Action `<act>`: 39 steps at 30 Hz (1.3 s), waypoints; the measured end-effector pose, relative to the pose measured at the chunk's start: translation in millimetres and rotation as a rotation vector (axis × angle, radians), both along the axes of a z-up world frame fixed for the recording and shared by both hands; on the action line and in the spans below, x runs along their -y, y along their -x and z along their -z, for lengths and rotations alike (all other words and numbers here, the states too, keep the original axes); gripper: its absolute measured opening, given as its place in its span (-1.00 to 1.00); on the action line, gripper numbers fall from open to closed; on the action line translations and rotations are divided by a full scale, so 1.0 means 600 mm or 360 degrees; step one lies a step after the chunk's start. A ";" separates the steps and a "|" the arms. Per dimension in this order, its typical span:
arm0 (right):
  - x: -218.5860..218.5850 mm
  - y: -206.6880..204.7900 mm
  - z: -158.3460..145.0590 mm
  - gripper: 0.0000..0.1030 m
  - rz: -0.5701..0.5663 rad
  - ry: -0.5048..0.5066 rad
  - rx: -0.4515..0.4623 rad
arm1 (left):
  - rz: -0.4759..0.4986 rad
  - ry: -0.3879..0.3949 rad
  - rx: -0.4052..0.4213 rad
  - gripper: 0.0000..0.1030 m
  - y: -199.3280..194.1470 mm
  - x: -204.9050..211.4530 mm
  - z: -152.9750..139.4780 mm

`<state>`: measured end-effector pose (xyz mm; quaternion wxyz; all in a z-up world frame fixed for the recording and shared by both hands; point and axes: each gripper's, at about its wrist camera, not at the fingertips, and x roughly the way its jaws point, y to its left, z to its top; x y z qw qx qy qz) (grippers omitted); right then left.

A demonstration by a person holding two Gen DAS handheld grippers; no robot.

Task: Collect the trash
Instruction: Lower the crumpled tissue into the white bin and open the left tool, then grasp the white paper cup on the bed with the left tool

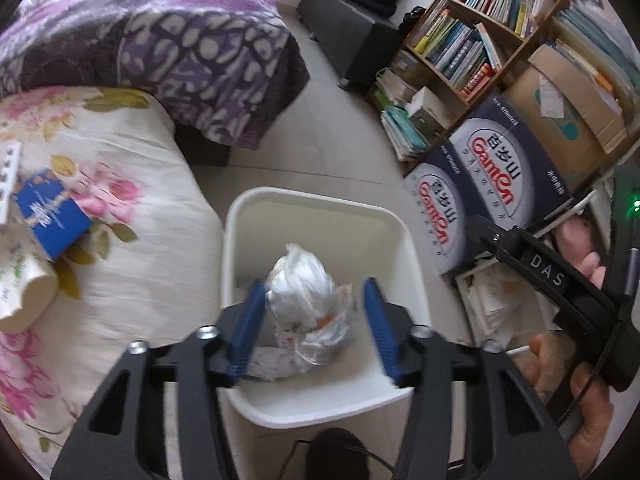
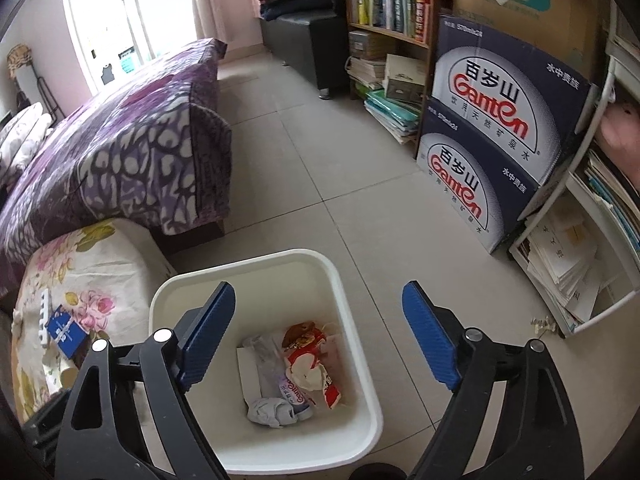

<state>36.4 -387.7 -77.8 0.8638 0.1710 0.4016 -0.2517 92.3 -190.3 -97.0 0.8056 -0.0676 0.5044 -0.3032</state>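
Observation:
A white square bin (image 1: 240,216) stands on the floor beside the bed. My left gripper (image 1: 314,324) hovers over it, jaws open, with a crumpled white plastic bag (image 1: 304,280) between the blue pads; I cannot tell whether the bag touches them or lies in the bin. In the right wrist view the bin (image 2: 352,300) holds a red snack wrapper (image 2: 316,360), a grey wad (image 2: 272,412) and paper. My right gripper (image 2: 320,340) is open and empty above the bin. The right gripper's body (image 1: 548,276) shows at the left view's right edge.
A floral-covered cushion (image 1: 132,208) left of the bin carries a blue box (image 1: 52,212) and a tissue pack (image 1: 20,284). A purple blanket (image 2: 120,148) covers the bed. Two stacked Ganten water cartons (image 2: 492,132), a bookshelf (image 2: 388,4) and stacked papers (image 2: 560,256) line the right side.

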 end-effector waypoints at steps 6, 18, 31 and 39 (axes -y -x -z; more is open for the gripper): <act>0.007 0.002 -0.001 0.73 0.0022 -0.0014 0.0016 | -0.0012 -0.0021 0.0025 0.31 -0.001 -0.001 -0.006; -0.068 -0.044 0.008 0.84 -0.0121 -0.0017 -0.0025 | -0.0456 -0.0411 0.0146 0.50 -0.047 -0.126 0.004; -0.191 -0.104 0.036 0.86 -0.0353 0.0006 -0.0089 | -0.1049 -0.0306 -0.0084 0.51 -0.106 -0.356 0.046; -0.236 -0.133 0.051 0.86 -0.0506 -0.0068 -0.0074 | -0.1011 -0.0018 -0.0339 -0.03 -0.125 -0.390 0.109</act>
